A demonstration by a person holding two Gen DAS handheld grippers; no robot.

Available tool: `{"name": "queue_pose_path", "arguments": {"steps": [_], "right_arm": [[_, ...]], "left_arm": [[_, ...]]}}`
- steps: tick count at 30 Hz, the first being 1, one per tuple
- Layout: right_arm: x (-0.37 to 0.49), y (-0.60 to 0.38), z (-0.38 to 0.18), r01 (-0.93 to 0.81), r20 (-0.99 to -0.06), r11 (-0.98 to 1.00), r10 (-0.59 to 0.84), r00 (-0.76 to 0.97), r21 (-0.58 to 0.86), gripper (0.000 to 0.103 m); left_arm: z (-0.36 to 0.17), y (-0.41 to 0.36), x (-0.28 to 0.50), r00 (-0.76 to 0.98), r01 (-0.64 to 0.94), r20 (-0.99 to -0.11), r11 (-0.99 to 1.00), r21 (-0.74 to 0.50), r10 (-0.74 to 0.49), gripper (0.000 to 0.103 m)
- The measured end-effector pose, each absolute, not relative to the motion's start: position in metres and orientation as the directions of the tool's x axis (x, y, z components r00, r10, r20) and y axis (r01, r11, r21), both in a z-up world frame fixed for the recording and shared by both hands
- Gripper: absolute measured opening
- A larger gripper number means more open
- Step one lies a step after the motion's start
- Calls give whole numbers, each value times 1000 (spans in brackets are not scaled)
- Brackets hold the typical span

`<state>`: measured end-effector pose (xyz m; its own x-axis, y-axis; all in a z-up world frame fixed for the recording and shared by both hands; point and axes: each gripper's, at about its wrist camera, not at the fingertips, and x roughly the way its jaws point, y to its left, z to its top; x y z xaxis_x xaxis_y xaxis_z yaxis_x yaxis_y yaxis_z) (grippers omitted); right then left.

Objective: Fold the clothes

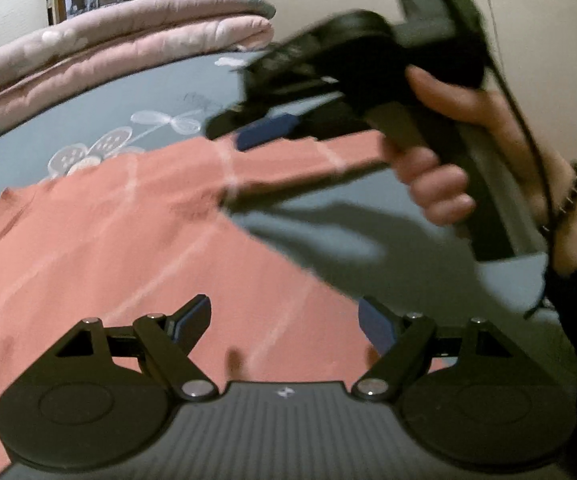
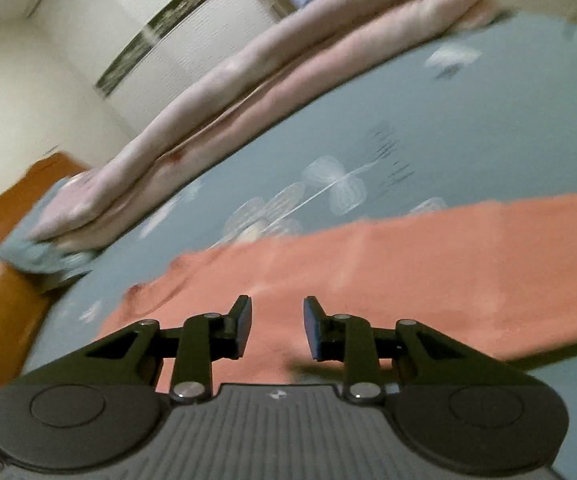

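A salmon-pink garment with faint pale stripes lies spread on a grey-blue bed sheet. One long strip of it reaches right, toward the other gripper. My left gripper hovers low over the cloth, its jaws wide apart with nothing between them. In the left wrist view my right gripper is blurred and held by a hand above the garment's far edge. In the right wrist view the right gripper stands open a modest way above the garment, with only air between its blue pads.
A folded pink quilt lies along the far side of the bed. The sheet bears a white flower print. A wooden bed frame shows at the left, with pale walls behind.
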<state>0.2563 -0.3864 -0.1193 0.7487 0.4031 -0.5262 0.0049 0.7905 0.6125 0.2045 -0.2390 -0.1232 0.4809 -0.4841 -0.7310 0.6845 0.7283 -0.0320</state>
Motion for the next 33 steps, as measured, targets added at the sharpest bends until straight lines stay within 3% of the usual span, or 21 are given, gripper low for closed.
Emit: {"name": "queue_pose_path", "arguments": {"steps": [4,12,15,19,22,28,33], "right_arm": [[275,-370,-129,1,-535,767,447,717,641,33],[269,-337,-153,3,-663,874,367,653,486,35],[266,-337,-156,-8,-692,863,411,594,506,34],[257,-335,-145,-47,-668,870,410,621,491,40],[251,-329,-133,-81,-609,902,350,712,424,53],[252,-330,-145,-43,-665,920,312,679,388,49],[242,-355,-121,-32,-557,899,298,775,437,49]], "left_arm": [[-125,-224,196,485,671,-736,740,-31,-471,81],[-129,-218,193,484,666,-748,746,-21,-453,81],[-130,-218,192,481,672,-752,740,-15,-451,81],[-129,-217,191,484,670,-748,742,-18,-454,81],[-129,-218,190,484,668,-744,744,-25,-460,81],[-134,-216,189,490,669,-748,743,-7,-448,81],[-139,-209,191,471,658,-740,750,-67,-480,81]]}}
